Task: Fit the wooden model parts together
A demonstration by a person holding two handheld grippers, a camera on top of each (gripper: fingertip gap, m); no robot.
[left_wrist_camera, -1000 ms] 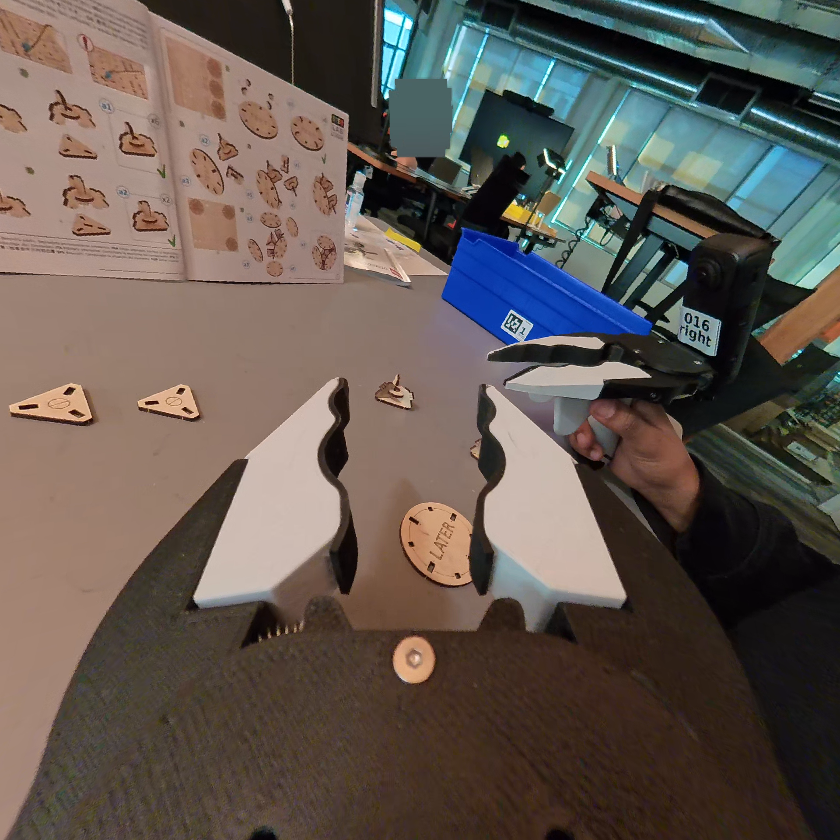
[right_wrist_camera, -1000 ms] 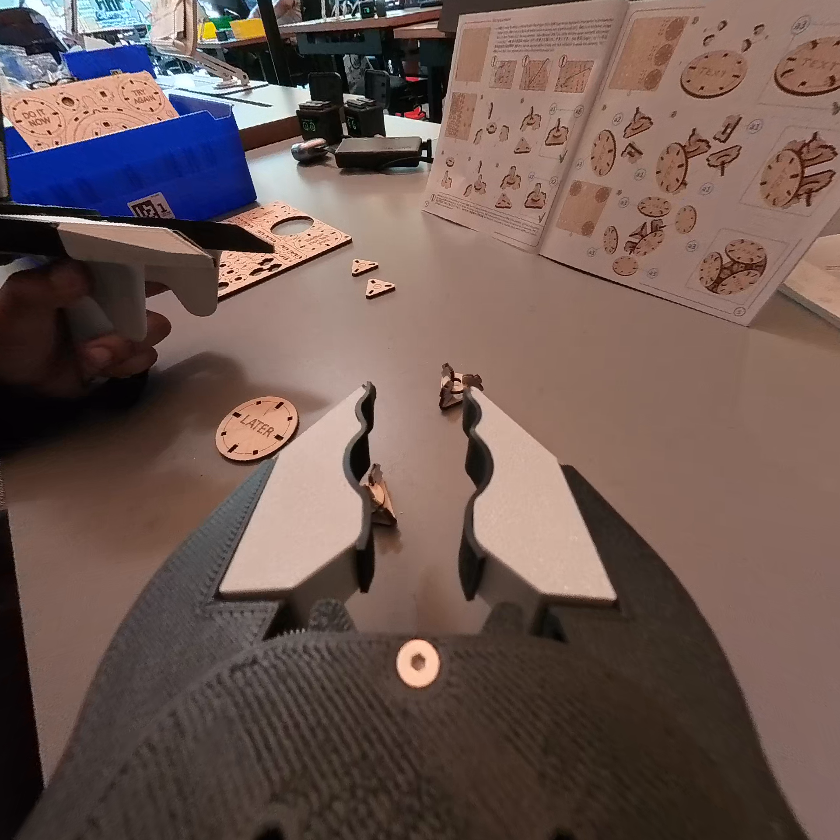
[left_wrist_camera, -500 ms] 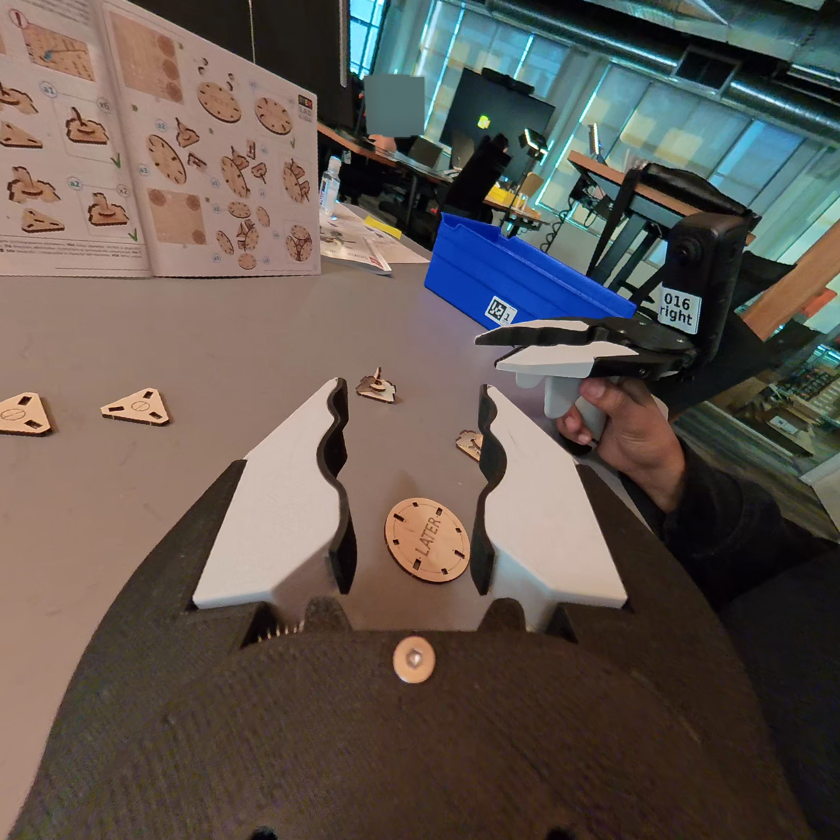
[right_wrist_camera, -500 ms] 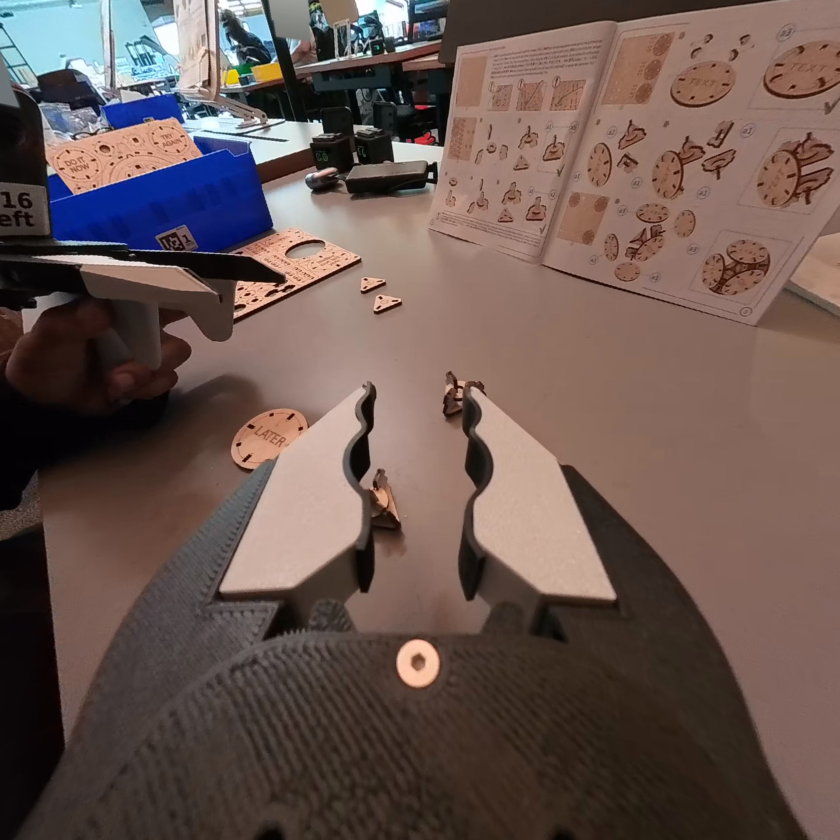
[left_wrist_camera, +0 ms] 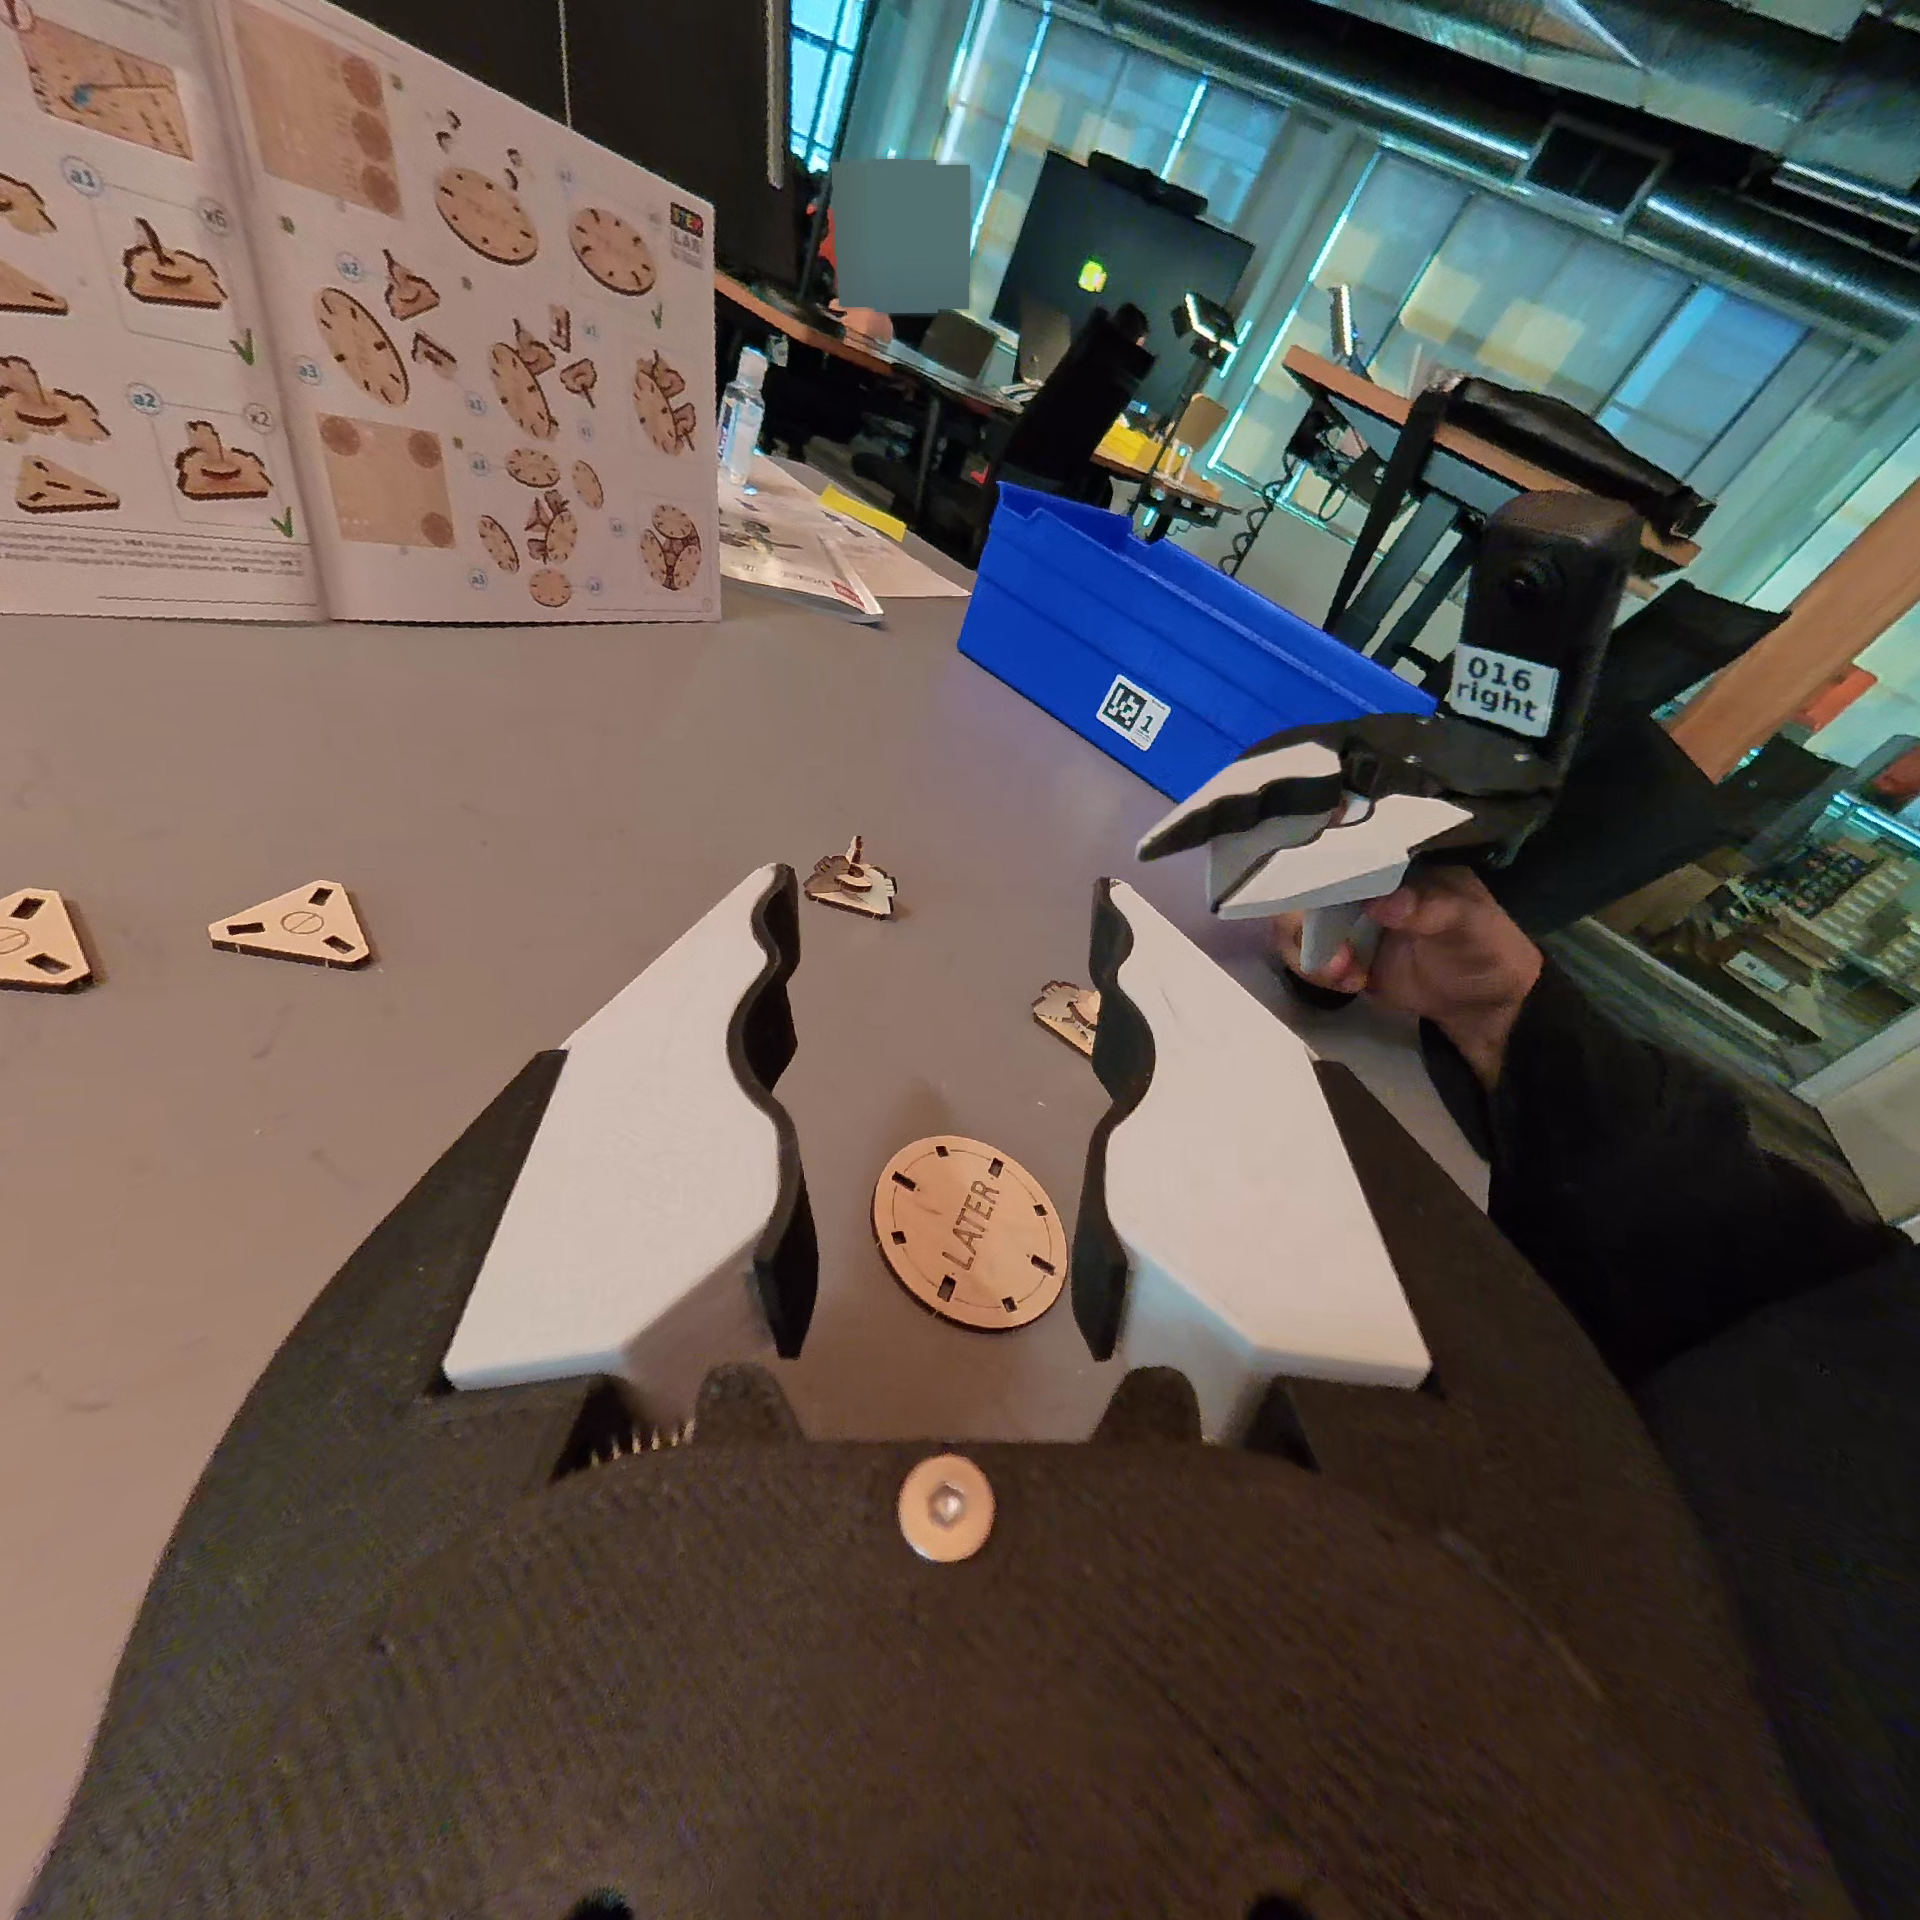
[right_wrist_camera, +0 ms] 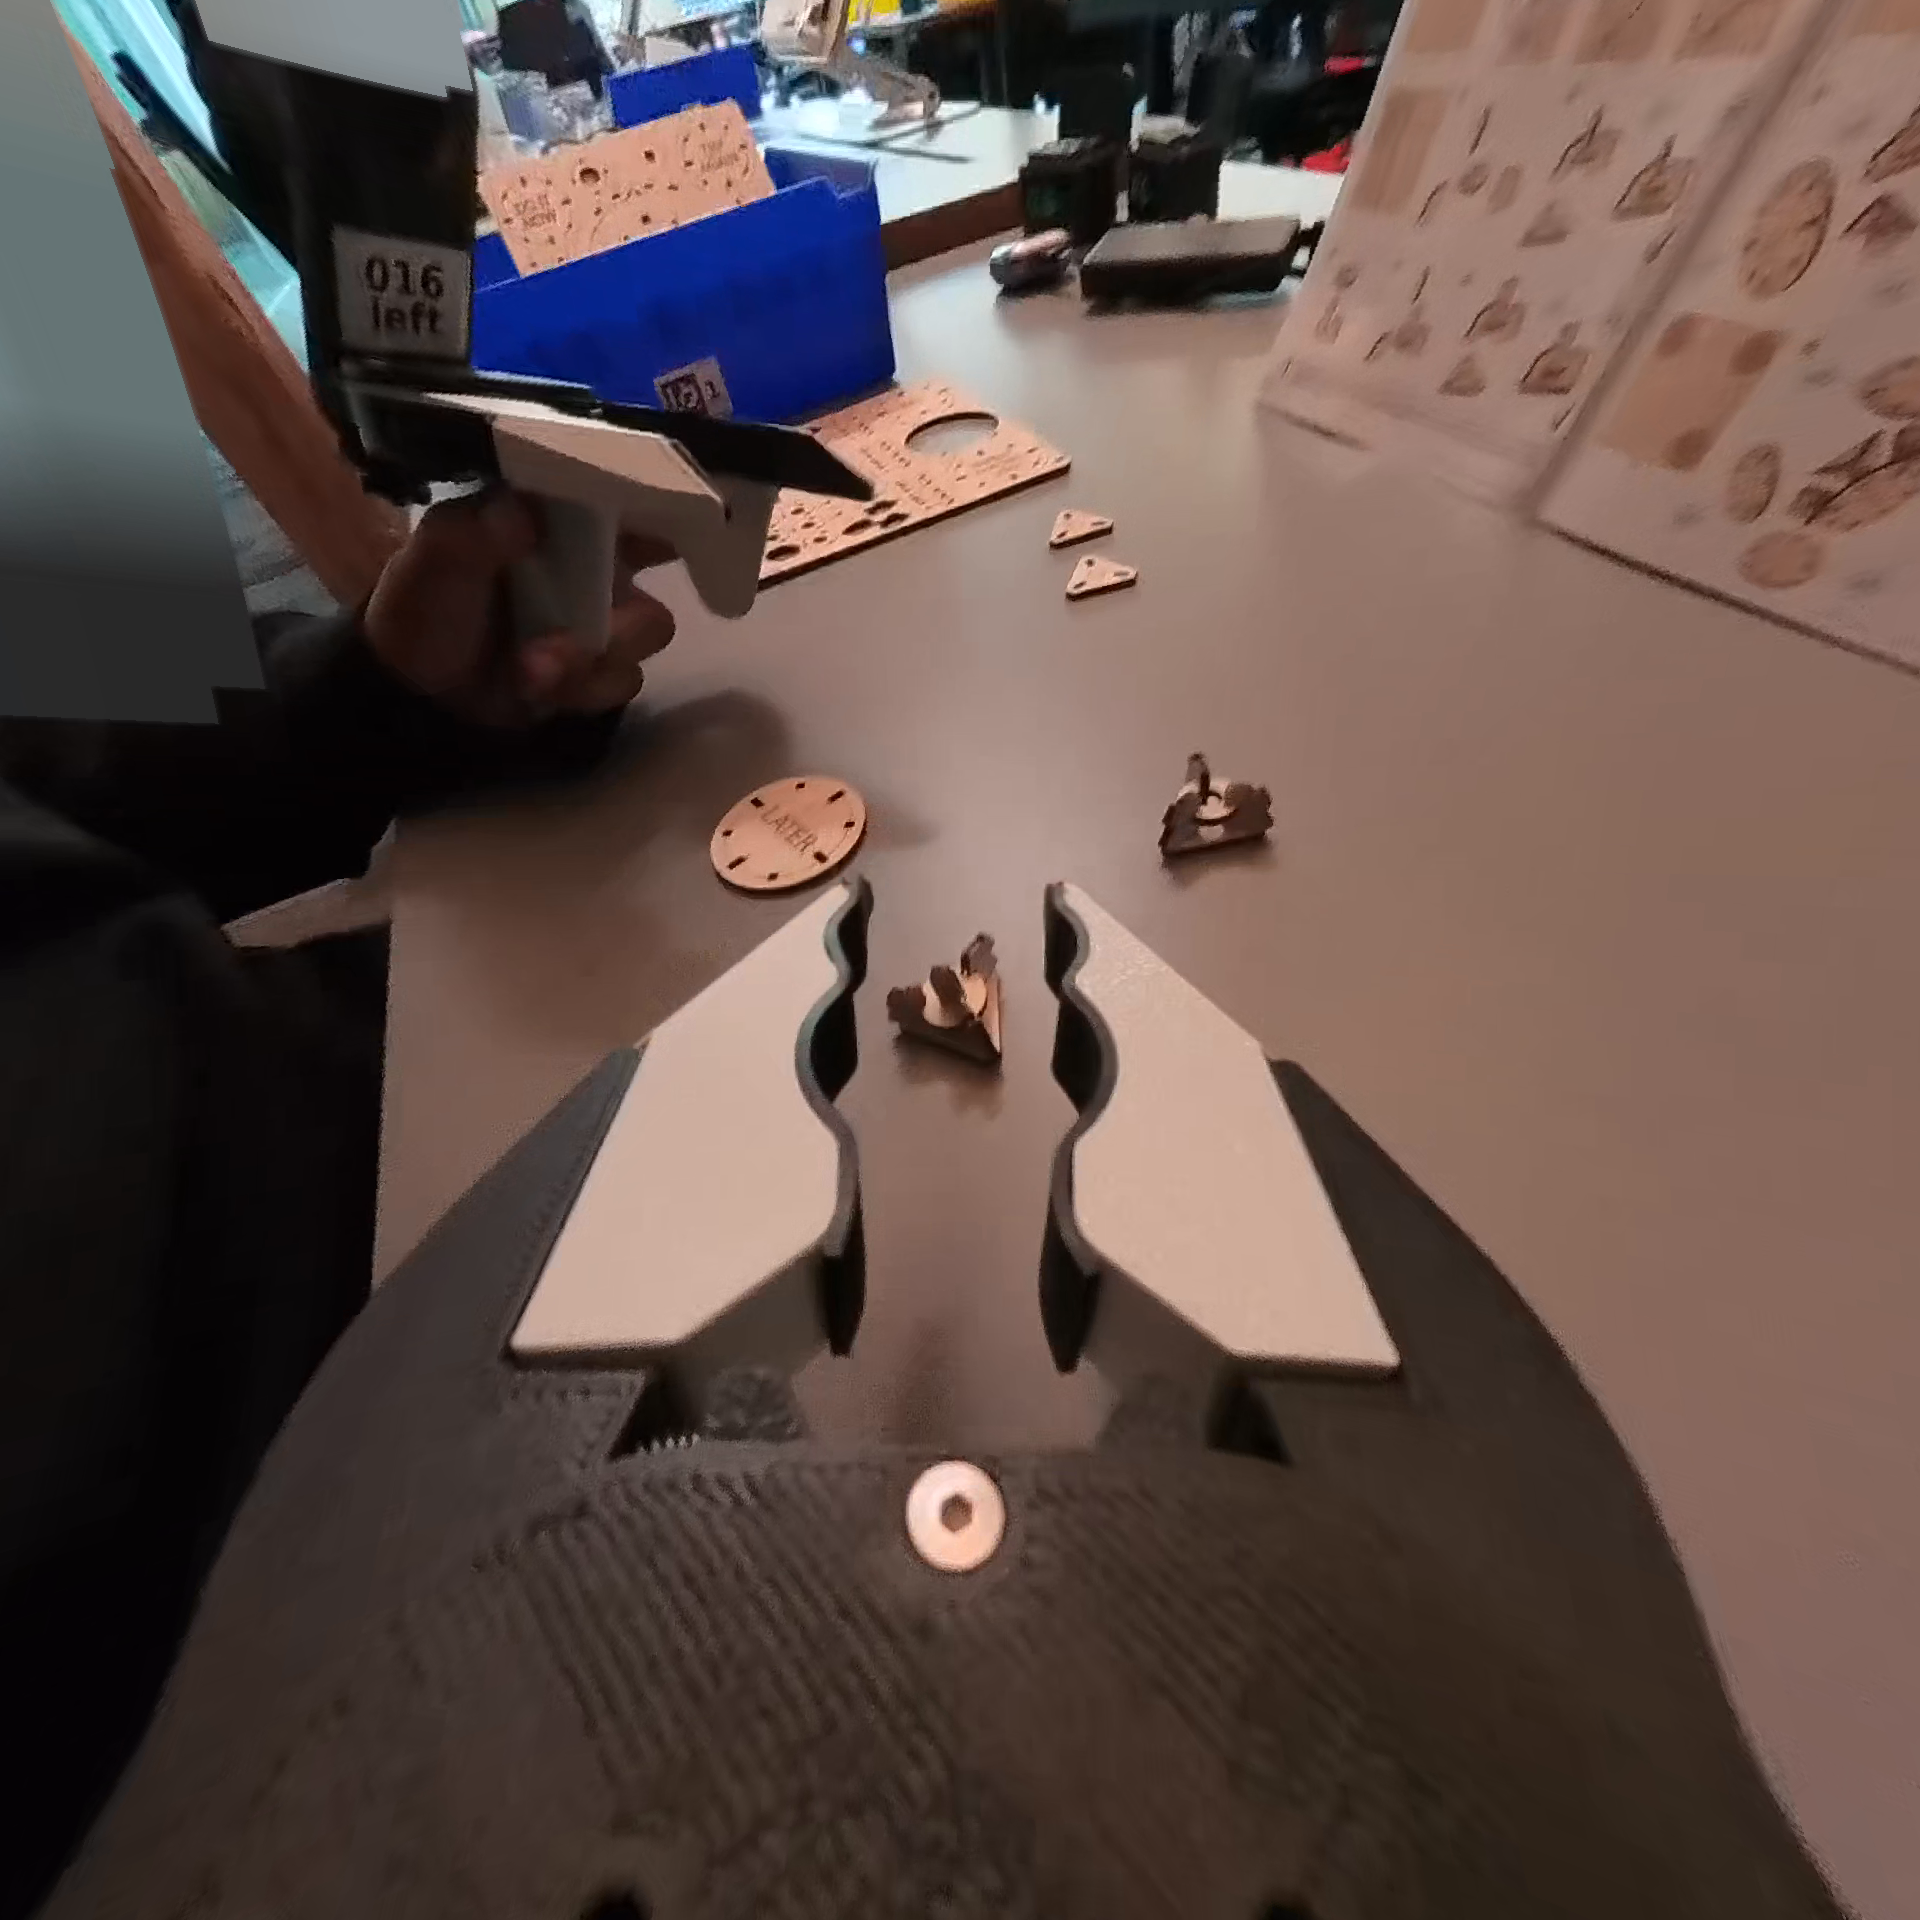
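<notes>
Grey tabletop [left_wrist_camera: 520,748] fills both my wrist views, with a workshop of desks and tall windows behind it. An open instruction booklet [left_wrist_camera: 364,343] stands at the upper left of my left view, and a blue bin [left_wrist_camera: 1164,644] sits at centre right.

My left gripper [left_wrist_camera: 940,899] hangs over the table with its fingers spread wide and nothing between the pads; a round wooden disc [left_wrist_camera: 968,1231] lies flat on the table below the gap. Two flat wooden triangles [left_wrist_camera: 296,925] lie at the left edge.

My right gripper [right_wrist_camera: 951,904] is also open. A small assembled wooden piece [right_wrist_camera: 951,1003] stands between its fingers — a gap shows on each side, no pad touching. A second such piece [right_wrist_camera: 1214,810] sits up and to the right, well apart. At upper left a hand [right_wrist_camera: 509,623] holds the other gripper.
</notes>
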